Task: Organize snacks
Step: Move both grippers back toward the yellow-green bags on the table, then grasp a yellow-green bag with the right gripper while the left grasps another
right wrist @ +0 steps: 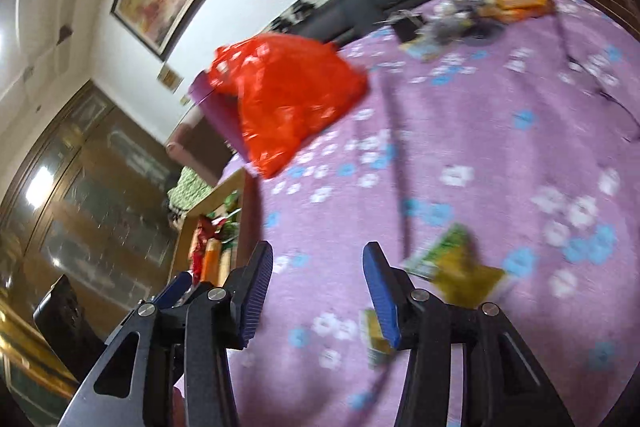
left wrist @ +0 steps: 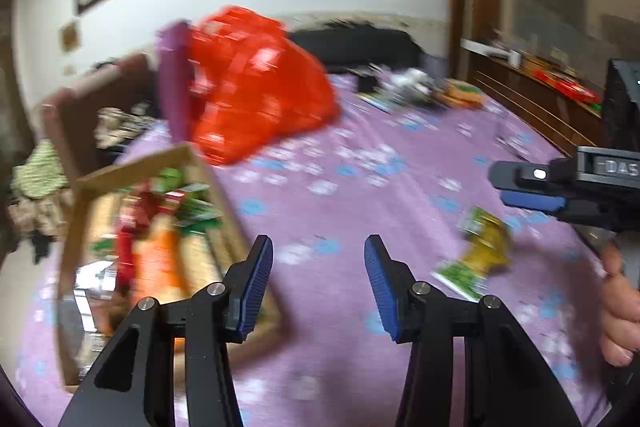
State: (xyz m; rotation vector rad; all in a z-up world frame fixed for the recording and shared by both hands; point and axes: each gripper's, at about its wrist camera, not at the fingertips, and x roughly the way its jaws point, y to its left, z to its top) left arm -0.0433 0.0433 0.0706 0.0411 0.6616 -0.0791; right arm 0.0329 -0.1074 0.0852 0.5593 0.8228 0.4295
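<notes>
A cardboard box (left wrist: 80,187) full of snack packets sits at the left on the purple flowered cloth; it also shows in the right wrist view (right wrist: 224,187). A yellow-and-green snack packet (left wrist: 478,253) lies on the cloth at the right, and in the right wrist view (right wrist: 456,267) it lies just beyond my right finger. A small yellow packet (right wrist: 376,341) lies below the right gripper. My left gripper (left wrist: 319,285) is open and empty above the cloth beside the box. My right gripper (right wrist: 318,291) is open and empty; it shows from the side in the left wrist view (left wrist: 524,187).
A red plastic bag (left wrist: 256,83) lies behind the box against a purple board (left wrist: 174,83). More snack packets (left wrist: 456,93) are piled at the far side of the cloth. A dark sofa (left wrist: 360,47) and wooden cabinets (left wrist: 532,95) stand beyond.
</notes>
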